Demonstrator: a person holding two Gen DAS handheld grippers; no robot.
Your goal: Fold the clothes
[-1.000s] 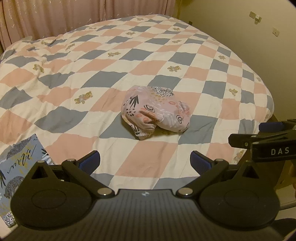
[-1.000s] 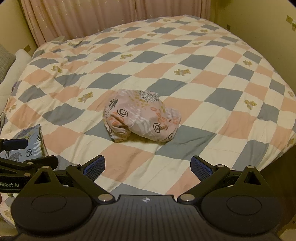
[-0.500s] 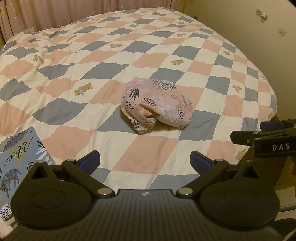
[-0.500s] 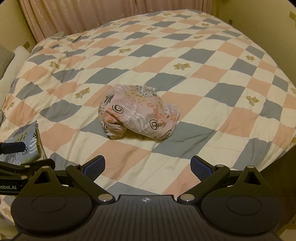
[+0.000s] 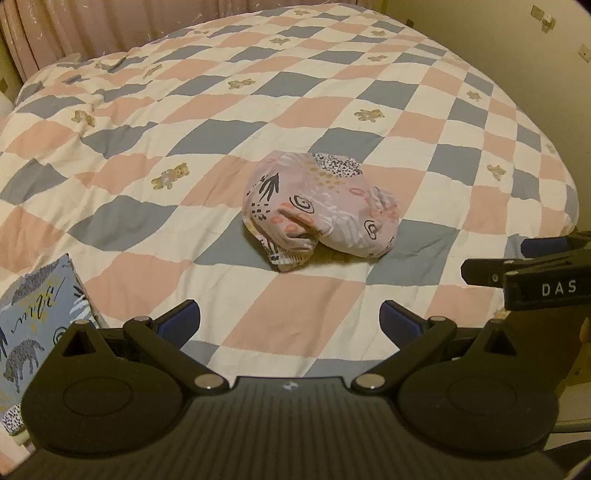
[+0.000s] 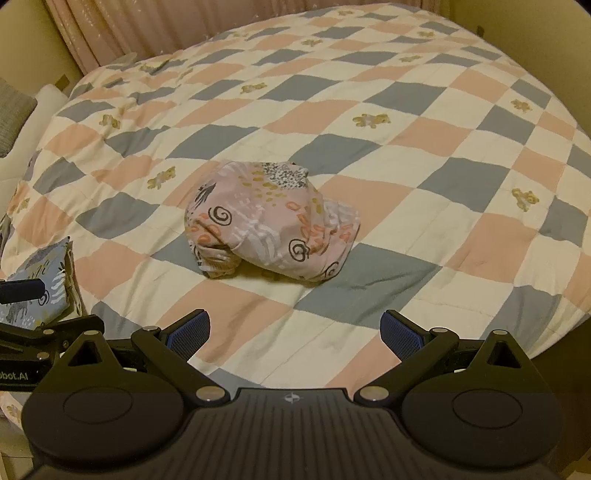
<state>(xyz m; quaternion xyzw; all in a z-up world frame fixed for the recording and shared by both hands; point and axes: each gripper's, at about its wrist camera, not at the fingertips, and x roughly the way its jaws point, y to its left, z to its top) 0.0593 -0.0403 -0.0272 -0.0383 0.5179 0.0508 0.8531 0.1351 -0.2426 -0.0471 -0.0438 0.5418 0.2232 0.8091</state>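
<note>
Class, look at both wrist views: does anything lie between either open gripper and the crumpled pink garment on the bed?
Nothing visible does. Only bare checkered quilt separates the left gripper and right gripper from the pink patterned garment.

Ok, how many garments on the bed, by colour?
Pink patterned crumpled fabric garment: 1
Blue patterned folded fabric garment, at the checkered quilt's near left edge: 1
Total: 2

From the foot of the bed, my left gripper [image 5: 290, 325] and right gripper [image 6: 295, 330] cameras both look down across the checkered quilt [image 5: 332, 110] toward the curtains [image 6: 147, 26], sharing the crumpled pink garment [image 5: 321, 212] mid-bed, each glimpsing the other gripper alongside.
</note>
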